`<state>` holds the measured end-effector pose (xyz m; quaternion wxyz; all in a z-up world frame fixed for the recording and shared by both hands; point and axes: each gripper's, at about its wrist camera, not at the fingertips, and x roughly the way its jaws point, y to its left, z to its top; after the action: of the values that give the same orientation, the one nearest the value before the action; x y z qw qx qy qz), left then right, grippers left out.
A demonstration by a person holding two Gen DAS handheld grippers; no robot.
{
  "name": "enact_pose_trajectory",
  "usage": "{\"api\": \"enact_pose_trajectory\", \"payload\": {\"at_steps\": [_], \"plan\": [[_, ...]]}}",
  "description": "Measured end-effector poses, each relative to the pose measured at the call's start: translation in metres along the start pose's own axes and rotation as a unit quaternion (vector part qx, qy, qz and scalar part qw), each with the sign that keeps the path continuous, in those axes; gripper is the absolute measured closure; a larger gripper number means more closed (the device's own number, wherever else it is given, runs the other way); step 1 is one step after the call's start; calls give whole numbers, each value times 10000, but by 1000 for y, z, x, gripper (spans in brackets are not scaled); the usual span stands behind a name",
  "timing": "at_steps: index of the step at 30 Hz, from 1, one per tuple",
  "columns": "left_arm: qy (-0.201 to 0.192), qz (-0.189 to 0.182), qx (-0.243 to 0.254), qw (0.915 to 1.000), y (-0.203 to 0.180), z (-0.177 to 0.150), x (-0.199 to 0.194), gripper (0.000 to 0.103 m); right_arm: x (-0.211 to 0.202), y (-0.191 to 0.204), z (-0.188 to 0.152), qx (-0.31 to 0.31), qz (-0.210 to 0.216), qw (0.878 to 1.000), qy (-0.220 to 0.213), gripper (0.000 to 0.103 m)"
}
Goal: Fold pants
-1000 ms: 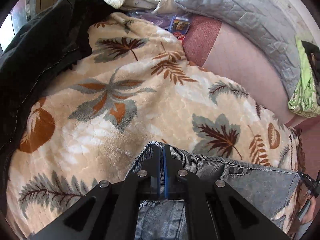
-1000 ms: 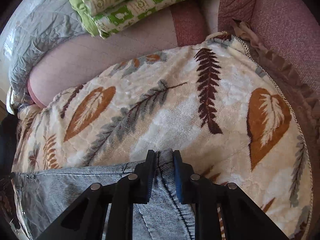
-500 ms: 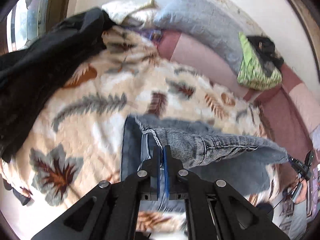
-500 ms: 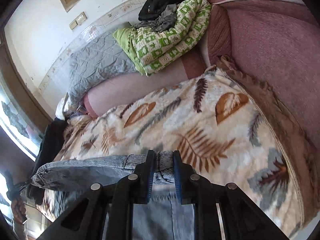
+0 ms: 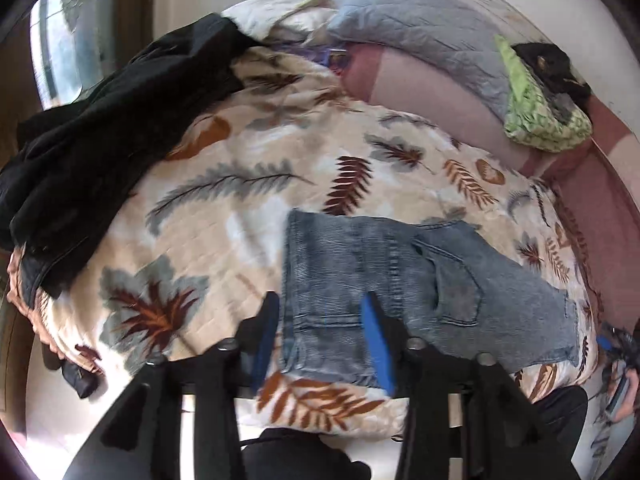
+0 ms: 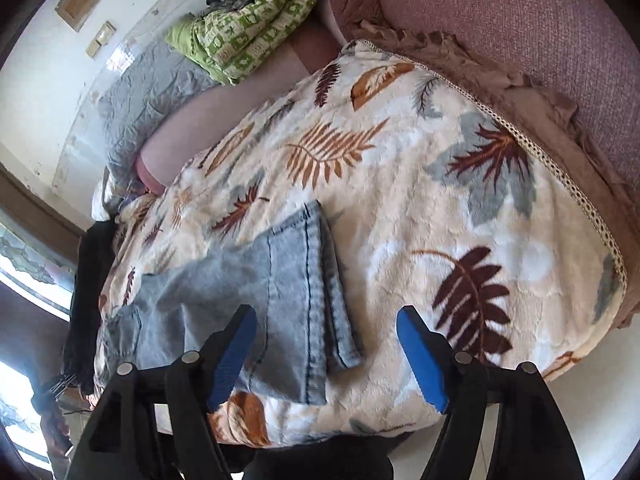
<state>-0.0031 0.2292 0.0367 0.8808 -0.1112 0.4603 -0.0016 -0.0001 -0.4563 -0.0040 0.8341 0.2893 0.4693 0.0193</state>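
Now folded, the jeans point(image 5: 400, 280) lie at twelve o'clock of the left gripper point(image 5: 320, 336) and eleven o'clock of the right gripper point(image 6: 326, 354), both tilted downward, jaws just opened, gripping nothing.

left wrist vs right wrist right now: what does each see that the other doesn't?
Left wrist only: the jeans' back pocket, the black jacket heaped on the blanket's far side, a window, and its own left gripper, open.

Right wrist only: the pants' hem end, the blanket's lace trim, wall plates, and the right gripper, open wide.

Both: folded jeans lying released on the leaf-print blanket, the green patterned quilt, the grey pillow. Both sets of jaws have just been opening, off the denim.
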Motion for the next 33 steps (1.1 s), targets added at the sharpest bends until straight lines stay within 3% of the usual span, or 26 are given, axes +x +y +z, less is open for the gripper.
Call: {"api": "enact_pose_trajectory", "payload": {"at_steps": [4, 6, 8, 9, 10, 13, 17, 19, 20, 21, 23, 24, 26, 28, 31, 33], "plan": [[110, 73, 723, 9973, -52, -5, 40, 49, 40, 13, 31, 37, -171, 9996, 206, 27], [302, 292, 942, 9947, -65, -12, 64, 49, 63, 23, 43, -191, -444, 9983, 329, 28], [564, 301, 920, 9937, -64, -21, 86, 49, 86, 30, 48, -385, -638, 9955, 584, 42], [670, 341, 851, 9935, -59, -25, 95, 49, 100, 33, 48, -510, -805, 9915, 881, 68], [739, 393, 770, 9935, -55, -28, 102, 49, 109, 36, 47, -637, -954, 9882, 1015, 83], [678, 235, 659, 9952, -42, -32, 105, 49, 107, 52, 50, -1147, -1235, 9822, 825, 91], [685, 198, 729, 9948, -40, -33, 106, 48, 87, 76, 60, -1704, -1591, 9724, 77, 91], [666, 283, 817, 9940, -44, -34, 108, 46, 108, 75, 60, -1798, -1792, 9670, 194, 87], [664, 331, 868, 9935, -46, -34, 110, 45, 128, 68, 56, -1824, -1917, 9626, 585, 84], [666, 377, 932, 9927, -48, -34, 110, 45, 145, 59, 51, -1753, -1995, 9590, 993, 76], [677, 399, 968, 9922, -48, -34, 109, 43, 129, 55, 47, -1479, -1890, 9692, 553, 68], [681, 371, 946, 9925, -47, -34, 108, 43, 116, 54, 47, -1301, -1856, 9730, 436, 52], [686, 313, 923, 9929, -45, -34, 109, 42, 86, 57, 42, -1151, -1738, 9780, 115, 46], [686, 278, 861, 9935, -43, -33, 109, 41, 59, 62, 31, -1032, -1307, 9860, 38, 42], [672, 336, 759, 9943, -45, -31, 105, 41, 43, 61, 5, -628, -401, 9963, 418, 37], [488, 369, 704, 9956, -51, -30, 93, 41, 55, 42, -14, 74, -81, 9966, 819, 37]]}}
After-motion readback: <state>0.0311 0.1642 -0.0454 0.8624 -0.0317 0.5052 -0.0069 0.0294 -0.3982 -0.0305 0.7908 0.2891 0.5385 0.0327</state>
